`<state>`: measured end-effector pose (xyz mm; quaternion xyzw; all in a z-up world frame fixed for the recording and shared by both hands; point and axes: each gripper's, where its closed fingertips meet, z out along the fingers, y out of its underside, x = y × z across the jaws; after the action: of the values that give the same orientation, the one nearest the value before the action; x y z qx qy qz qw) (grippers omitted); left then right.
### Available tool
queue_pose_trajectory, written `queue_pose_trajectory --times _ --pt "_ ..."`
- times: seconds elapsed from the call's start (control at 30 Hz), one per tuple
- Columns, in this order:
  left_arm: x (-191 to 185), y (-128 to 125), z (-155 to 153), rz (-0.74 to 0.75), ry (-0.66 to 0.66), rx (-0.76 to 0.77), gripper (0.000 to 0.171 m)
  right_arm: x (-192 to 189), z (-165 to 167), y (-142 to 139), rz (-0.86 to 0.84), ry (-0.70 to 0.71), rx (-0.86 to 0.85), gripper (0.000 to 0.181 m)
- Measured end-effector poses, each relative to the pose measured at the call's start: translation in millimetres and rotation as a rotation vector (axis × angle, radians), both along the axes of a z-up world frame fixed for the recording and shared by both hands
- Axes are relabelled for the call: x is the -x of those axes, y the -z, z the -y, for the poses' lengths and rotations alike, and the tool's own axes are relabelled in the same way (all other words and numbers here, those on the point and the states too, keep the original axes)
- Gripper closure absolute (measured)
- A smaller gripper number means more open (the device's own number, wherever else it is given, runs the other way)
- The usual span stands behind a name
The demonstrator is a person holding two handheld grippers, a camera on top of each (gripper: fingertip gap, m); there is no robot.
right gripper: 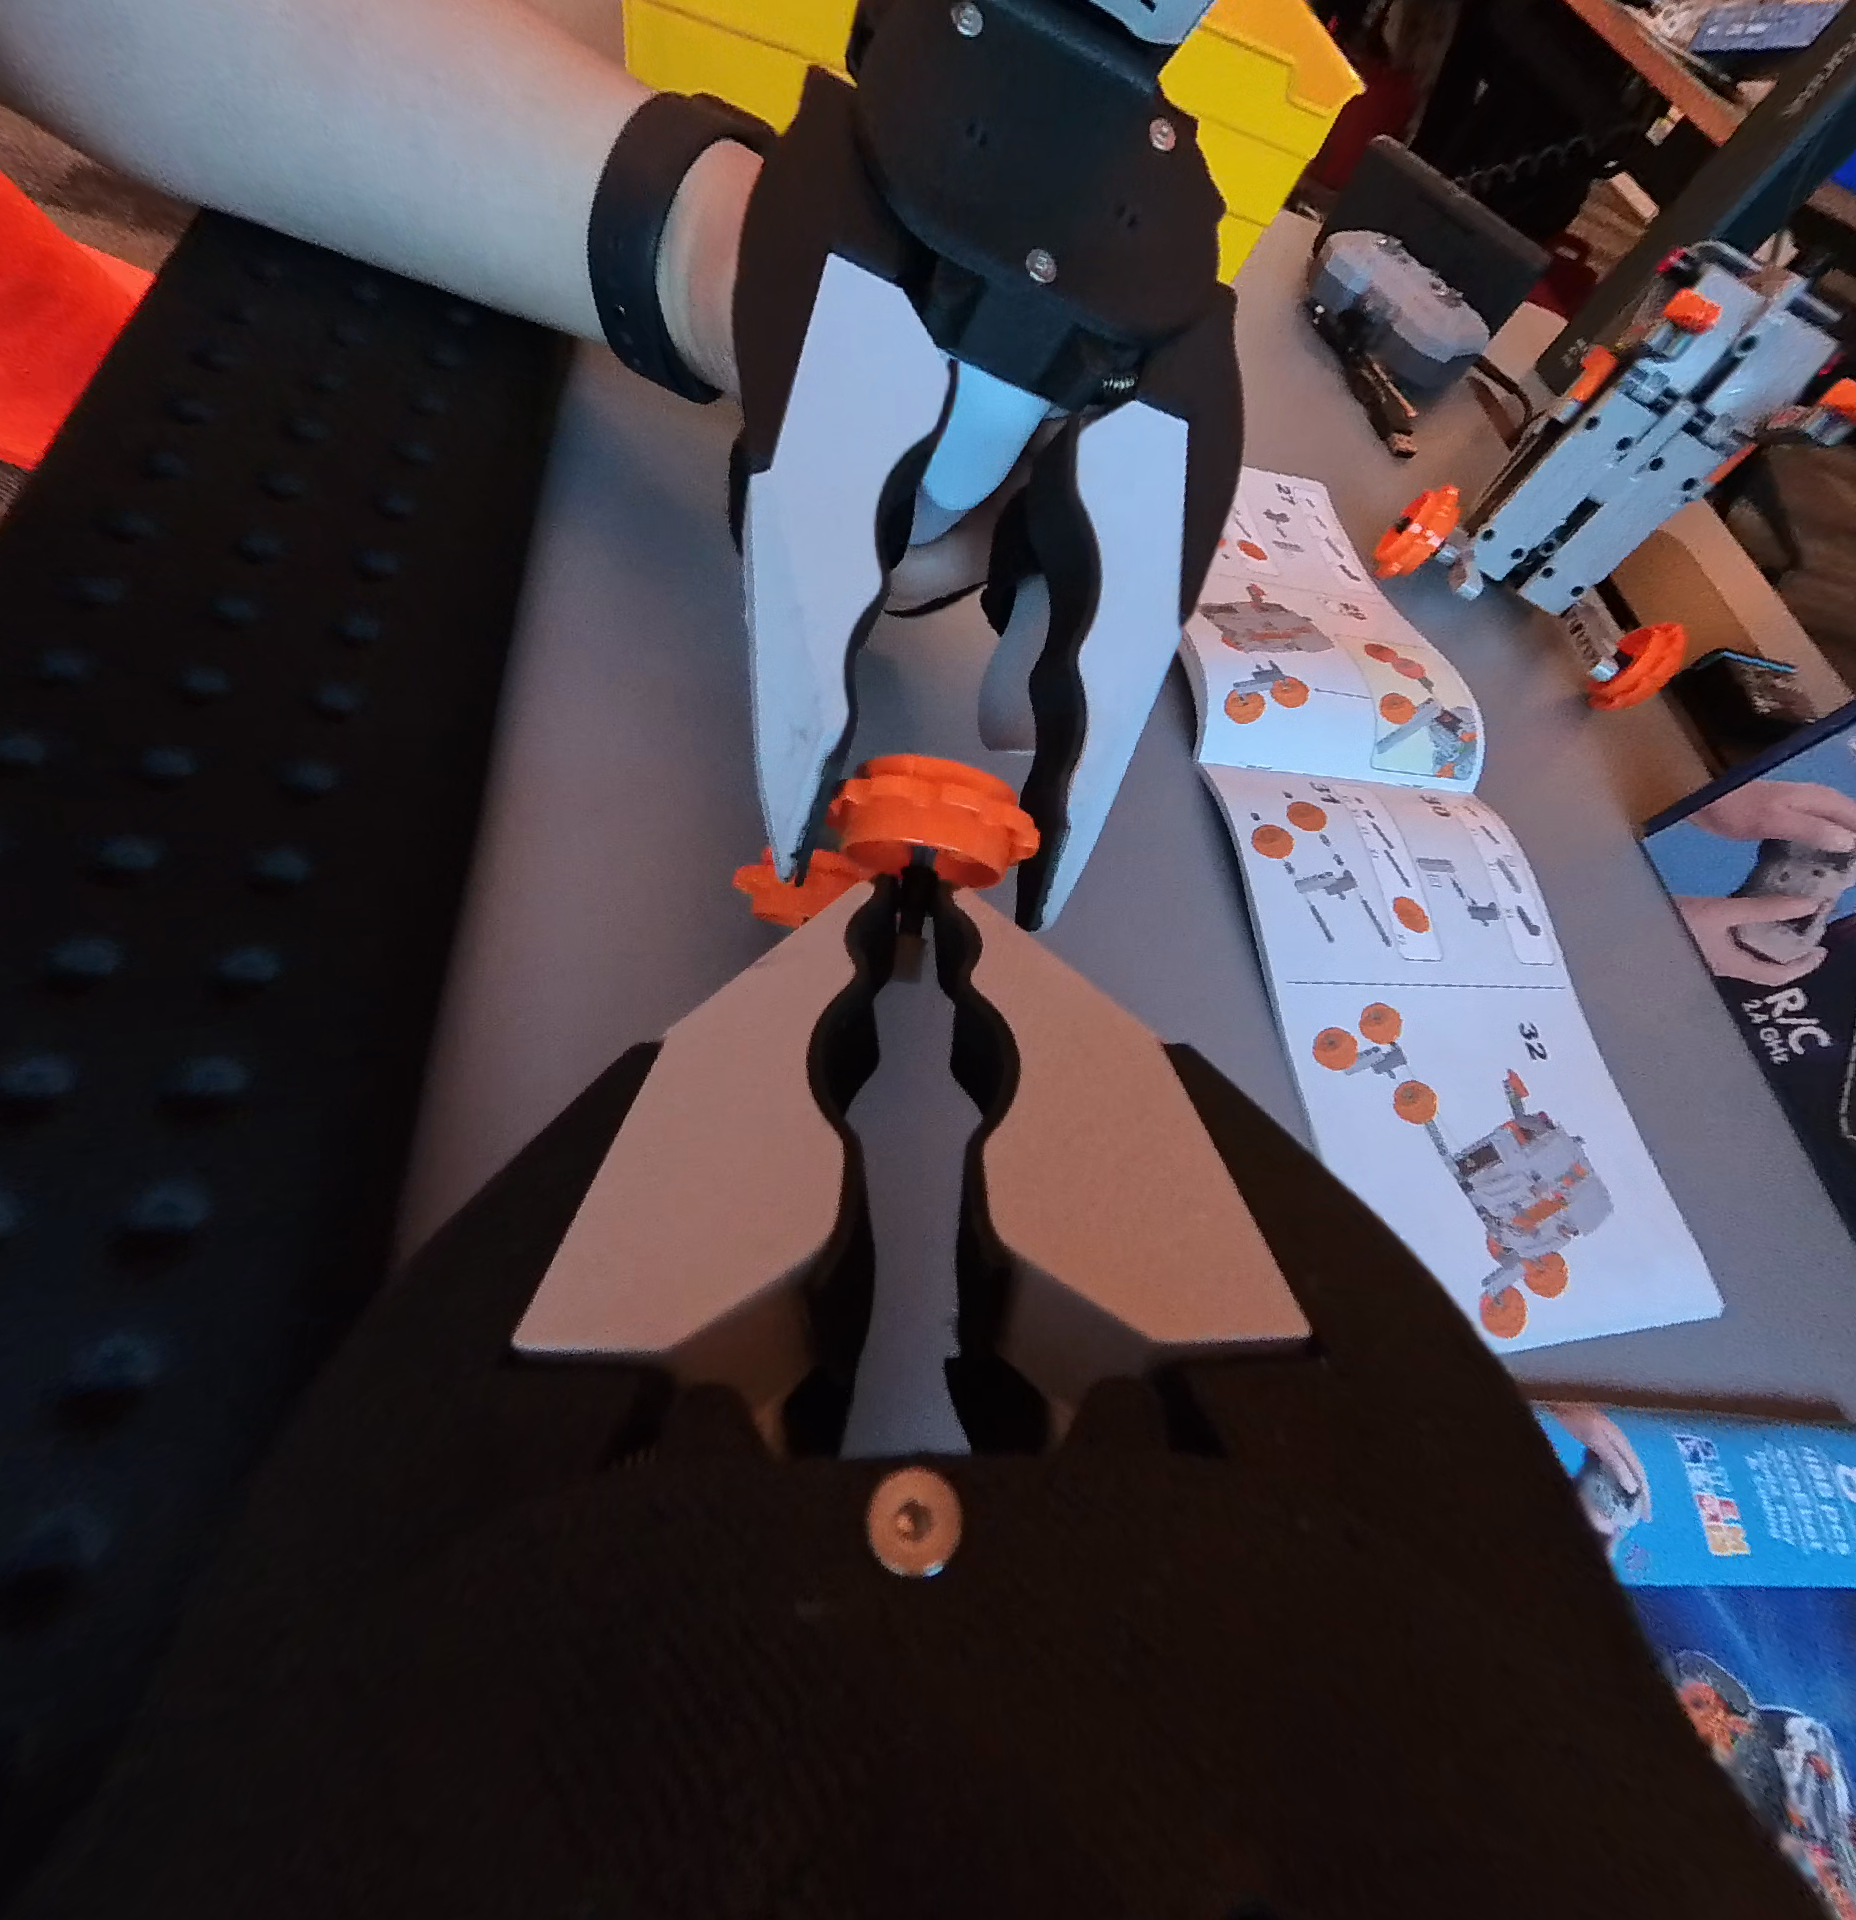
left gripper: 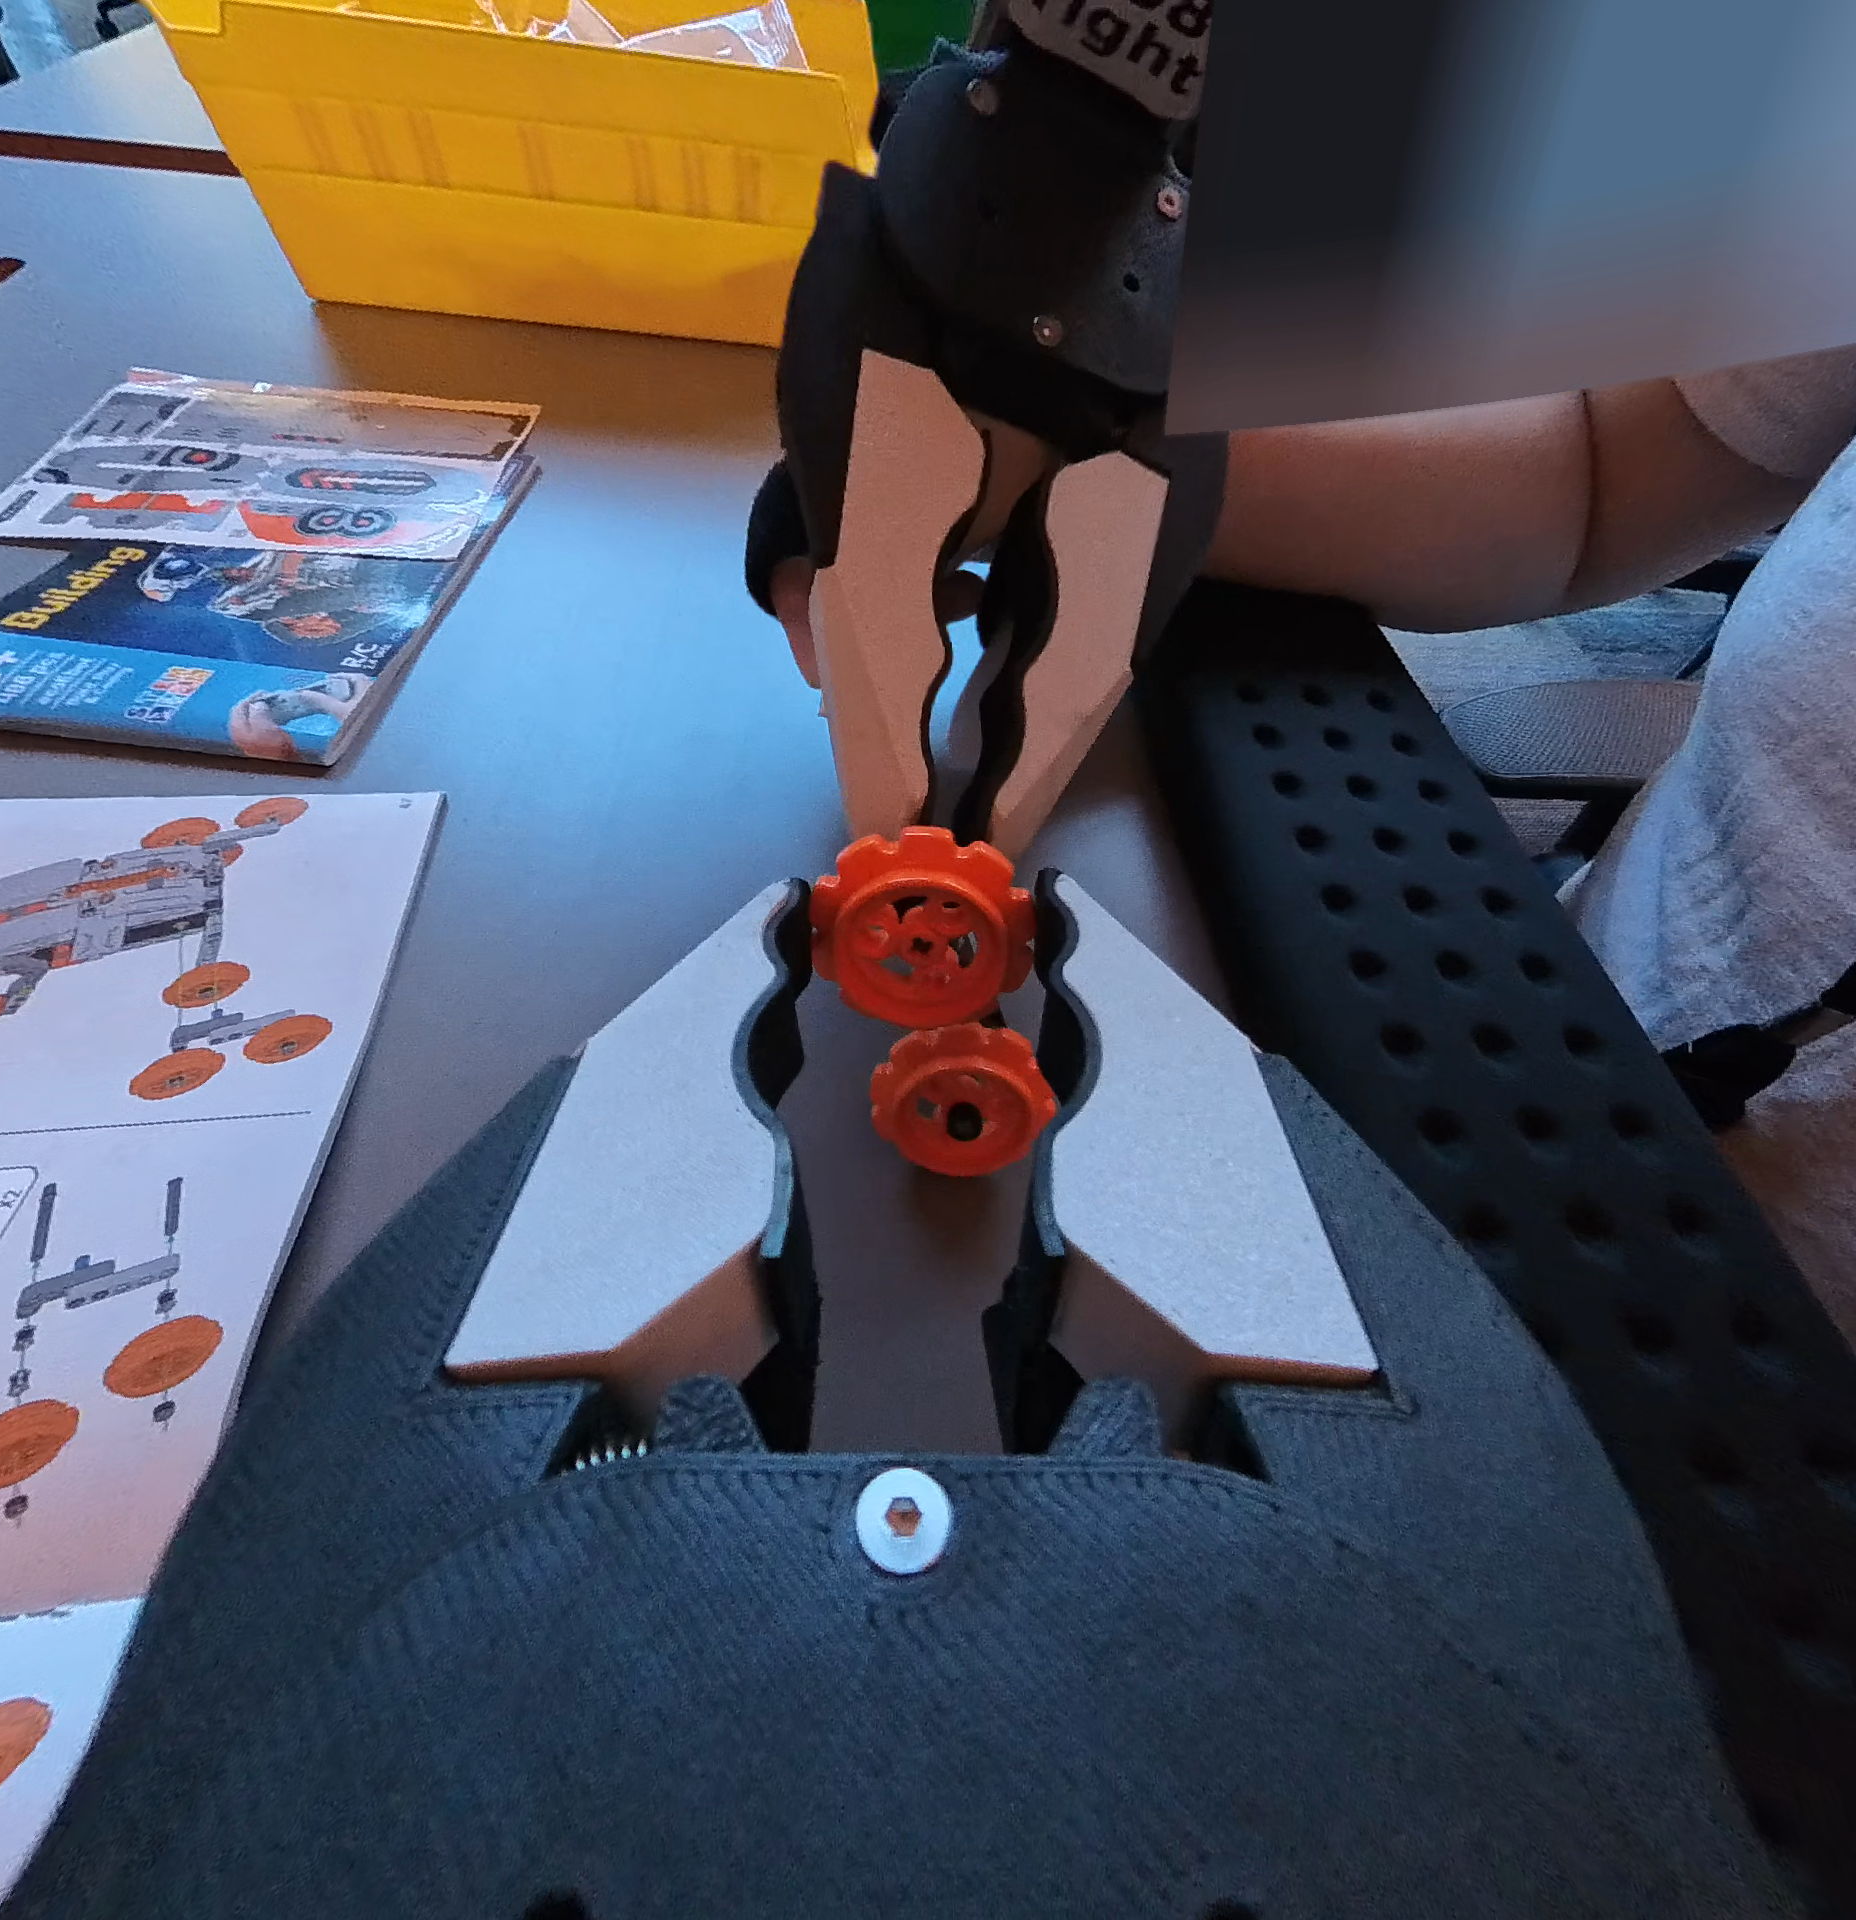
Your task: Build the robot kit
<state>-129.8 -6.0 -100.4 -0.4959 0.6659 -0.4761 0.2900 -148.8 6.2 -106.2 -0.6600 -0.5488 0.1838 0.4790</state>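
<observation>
My left gripper [left gripper: 919, 909] is shut on an upright orange wheel [left gripper: 919, 925], one fingertip against each side of its rim, just above the grey table [left gripper: 612, 831]. A second orange wheel [left gripper: 960, 1101] lies on the table between my left fingers. My right gripper [right gripper: 911, 904] faces the left one and is shut on a small black axle pin [right gripper: 909, 930] at the held wheel's hub [right gripper: 934, 821]. The second wheel [right gripper: 789, 883] shows partly behind a left finger. The right gripper also shows in the left wrist view [left gripper: 950, 826], tips just behind the wheel.
A yellow bin [left gripper: 529, 177] stands at the back. An open instruction booklet [left gripper: 176, 1039] [right gripper: 1423, 935] and a blue box [left gripper: 228, 623] lie beside the grippers. A black perforated panel [left gripper: 1423, 935] runs along the table edge. A partly built grey model [right gripper: 1630, 416] stands far right. My left and right fingertips are right by each other. From either gripper's tips it is about 40 centimeters to the partly built grey model [right gripper: 1630, 416].
</observation>
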Motion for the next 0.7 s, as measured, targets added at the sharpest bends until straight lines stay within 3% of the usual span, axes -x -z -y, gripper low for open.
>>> queue_pose_trajectory --times 0.37,0.53,0.7 --pt "0 2 0 -0.004 0.005 -0.014 0.131 0 0 2 -0.047 0.008 0.124 0.176" --pt "-5 8 1 -0.023 -0.020 0.021 0.123 1 0 0 -0.034 0.011 0.102 0.176" --pt "-7 12 3 -0.054 -0.010 0.004 0.127 0 0 3 -0.003 0.017 0.093 0.176"
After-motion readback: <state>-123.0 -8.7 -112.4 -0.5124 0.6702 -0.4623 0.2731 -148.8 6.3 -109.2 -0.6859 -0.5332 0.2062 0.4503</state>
